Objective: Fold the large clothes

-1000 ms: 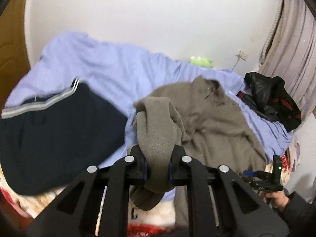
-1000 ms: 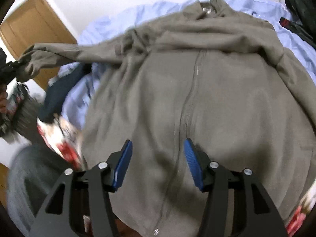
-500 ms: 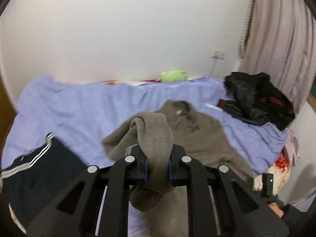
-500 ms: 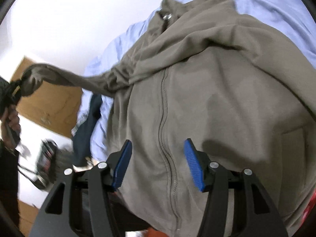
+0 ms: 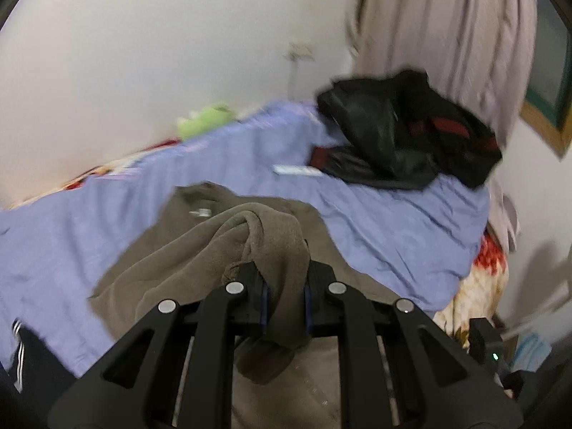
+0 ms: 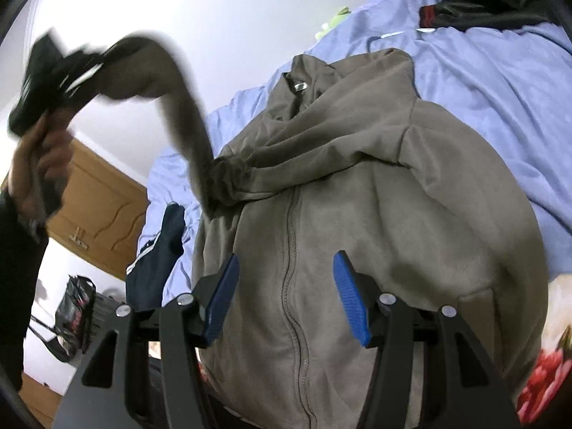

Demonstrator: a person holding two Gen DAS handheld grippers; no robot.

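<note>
Now the left gripper (image 5: 284,302), still pinching the sleeve (image 5: 275,246), has swung it right over the jacket (image 6: 357,214) spread on the bed (image 5: 393,221); the right gripper (image 6: 286,298) hovers spread, empty, so the sleeve fold is underway.

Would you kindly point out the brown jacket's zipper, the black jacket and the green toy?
brown jacket's zipper (image 6: 291,250), right wrist view, mid-length of the zip line.
black jacket (image 5: 386,136), left wrist view, its shiny middle.
green toy (image 5: 203,121), left wrist view, its body, blurred.
</note>
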